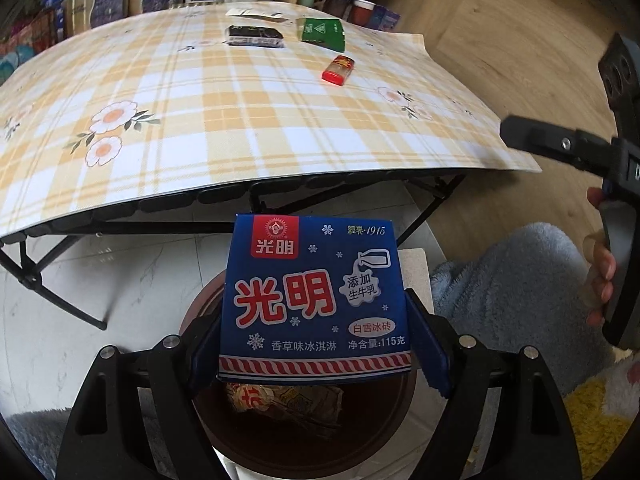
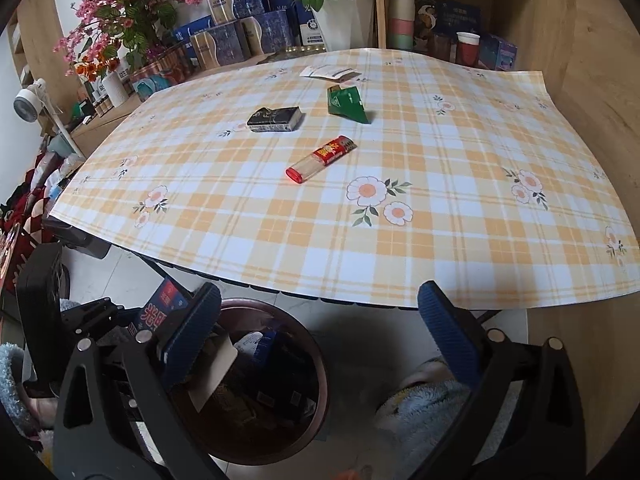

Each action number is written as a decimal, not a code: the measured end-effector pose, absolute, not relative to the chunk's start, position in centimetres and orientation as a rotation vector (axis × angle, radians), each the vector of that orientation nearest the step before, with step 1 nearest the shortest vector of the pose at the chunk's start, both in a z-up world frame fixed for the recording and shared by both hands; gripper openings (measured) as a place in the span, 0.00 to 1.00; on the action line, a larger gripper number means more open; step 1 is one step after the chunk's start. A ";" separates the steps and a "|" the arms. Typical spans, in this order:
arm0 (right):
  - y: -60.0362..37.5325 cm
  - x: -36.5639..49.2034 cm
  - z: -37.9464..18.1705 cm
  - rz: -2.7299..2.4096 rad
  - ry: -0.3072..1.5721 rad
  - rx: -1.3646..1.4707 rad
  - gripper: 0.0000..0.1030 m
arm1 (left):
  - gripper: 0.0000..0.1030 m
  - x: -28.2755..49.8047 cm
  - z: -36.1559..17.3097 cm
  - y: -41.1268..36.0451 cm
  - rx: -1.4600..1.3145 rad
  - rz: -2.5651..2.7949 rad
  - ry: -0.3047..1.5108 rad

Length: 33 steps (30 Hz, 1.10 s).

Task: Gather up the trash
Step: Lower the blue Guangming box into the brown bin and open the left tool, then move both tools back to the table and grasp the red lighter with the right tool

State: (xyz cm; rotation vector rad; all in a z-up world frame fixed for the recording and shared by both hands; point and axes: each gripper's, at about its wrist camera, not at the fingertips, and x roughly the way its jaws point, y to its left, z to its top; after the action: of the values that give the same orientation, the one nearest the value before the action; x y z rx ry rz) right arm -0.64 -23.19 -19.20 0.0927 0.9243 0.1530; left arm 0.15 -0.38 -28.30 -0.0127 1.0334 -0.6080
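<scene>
My left gripper (image 1: 316,320) is shut on a blue ice-cream box (image 1: 316,288) with red lettering, its blue fingers (image 1: 430,344) pressing on both sides. The box hangs just above a dark brown bin (image 1: 380,424) on the floor, which holds wrappers (image 1: 288,400). In the right wrist view the same box (image 2: 160,308) shows at the left beside the bin (image 2: 316,360). My right gripper (image 2: 318,296) is open and holds nothing, hovering by the table's front edge. On the plaid table (image 2: 440,240) lie a red tube (image 2: 320,159), a green packet (image 2: 347,103), a black box (image 2: 274,119) and a white packet (image 2: 326,72).
Shelves with boxes, stacked cups (image 2: 401,16) and flower pots (image 2: 344,20) stand behind the table. The table's black folding legs (image 1: 52,292) reach the white floor near the bin. A person's fluffy blue sleeve (image 1: 512,280) is to the right of the bin.
</scene>
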 end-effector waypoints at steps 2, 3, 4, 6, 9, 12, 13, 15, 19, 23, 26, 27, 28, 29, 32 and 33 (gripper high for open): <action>-23.2 -0.7 -19.3 0.154 0.924 0.095 0.94 | 0.77 0.1 -28.3 -0.3 -0.023 -0.611 1.032; -23.2 -0.8 -19.3 0.154 0.922 0.092 0.94 | 0.78 0.0 -28.2 -0.3 -0.025 -0.611 1.033; -23.2 -0.8 -19.3 0.153 0.922 0.090 0.94 | 0.78 0.0 -28.2 -0.3 -0.028 -0.613 1.033; -23.2 -0.8 -19.3 0.149 0.921 0.085 0.94 | 0.83 -0.1 -28.2 -0.2 -0.021 -0.600 1.031; -23.2 -1.0 -19.3 0.171 0.916 0.095 0.94 | 0.83 -0.2 -28.0 -0.1 -0.026 -0.594 1.023; -23.5 -1.2 -19.1 0.177 0.901 0.106 0.94 | 0.83 -0.3 -27.6 0.1 -0.031 -0.575 1.003; -23.5 -1.2 -19.1 0.176 0.898 0.108 0.94 | 0.83 -0.4 -27.5 0.3 -0.034 -0.566 0.997; -23.7 -1.2 -19.1 0.169 0.893 0.116 0.94 | 0.83 -0.4 -27.2 0.7 -0.048 -0.545 0.981; -24.4 -0.9 -19.4 0.153 0.897 0.153 0.94 | 0.83 -0.1 -26.8 1.9 -0.090 -0.495 0.956; -25.0 -0.8 -19.8 0.158 0.893 0.198 0.94 | 0.83 0.2 -26.5 3.0 -0.133 -0.445 0.937; -25.2 -0.7 -20.0 0.178 0.882 0.220 0.94 | 0.83 0.3 -26.3 3.5 -0.144 -0.411 0.923; -25.2 -0.7 -20.0 0.181 0.874 0.226 0.94 | 0.83 0.3 -26.1 3.7 -0.146 -0.395 0.912; -25.3 -0.7 -20.1 0.188 0.867 0.235 0.94 | 0.83 0.4 -25.9 3.9 -0.152 -0.386 0.904; -25.4 -0.5 -20.2 0.190 0.871 0.240 0.94 | 0.83 0.4 -25.8 4.1 -0.157 -0.380 0.899; -25.6 0.2 -20.8 0.189 0.908 0.253 0.94 | 0.83 0.8 -25.5 5.0 -0.188 -0.352 0.895; -25.7 0.5 -21.0 0.187 0.915 0.248 0.94 | 0.83 1.0 -25.3 5.3 -0.196 -0.341 0.894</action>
State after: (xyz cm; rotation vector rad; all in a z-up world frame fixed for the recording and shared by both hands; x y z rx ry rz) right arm 0.45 -25.69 -20.95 0.2483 0.9149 0.1870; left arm 1.03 5.32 -25.34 -0.1962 0.8942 -0.3409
